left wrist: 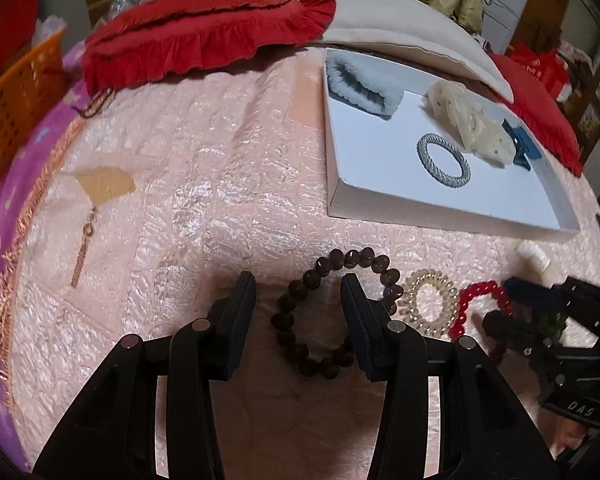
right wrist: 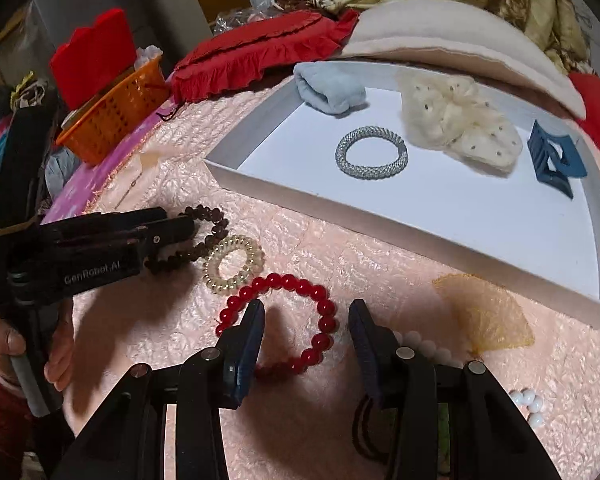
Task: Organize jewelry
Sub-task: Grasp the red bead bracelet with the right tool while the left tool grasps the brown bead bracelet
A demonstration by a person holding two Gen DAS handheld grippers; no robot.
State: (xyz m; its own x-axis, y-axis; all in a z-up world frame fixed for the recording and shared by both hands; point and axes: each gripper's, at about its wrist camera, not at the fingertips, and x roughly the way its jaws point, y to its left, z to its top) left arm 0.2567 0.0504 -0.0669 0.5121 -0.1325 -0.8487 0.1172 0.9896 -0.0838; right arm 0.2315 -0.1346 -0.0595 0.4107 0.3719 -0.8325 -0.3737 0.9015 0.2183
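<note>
A white tray [right wrist: 284, 188] lies on the pink bedspread and holds a silver bracelet [right wrist: 370, 153], a light-blue fluffy band [right wrist: 328, 88], a cream scrunchie [right wrist: 460, 124] and a blue hair claw [right wrist: 552, 158]. In front of it lie a brown bead bracelet [left wrist: 332, 308], a clear spiral hair tie [right wrist: 234, 264] and a red bead bracelet [right wrist: 292, 320]. My left gripper [left wrist: 300, 292] is open, its jaws straddling the brown bracelet's left side. My right gripper [right wrist: 306, 320] is open over the red bracelet's right side.
Red frilled cushions [left wrist: 204, 36] and a cream pillow [left wrist: 400, 24] lie behind the tray. An orange basket [right wrist: 116, 112] stands at the left bed edge. White beads [right wrist: 528, 404], a dark hair elastic [right wrist: 364, 432] and an amber patch [right wrist: 484, 316] lie near my right gripper.
</note>
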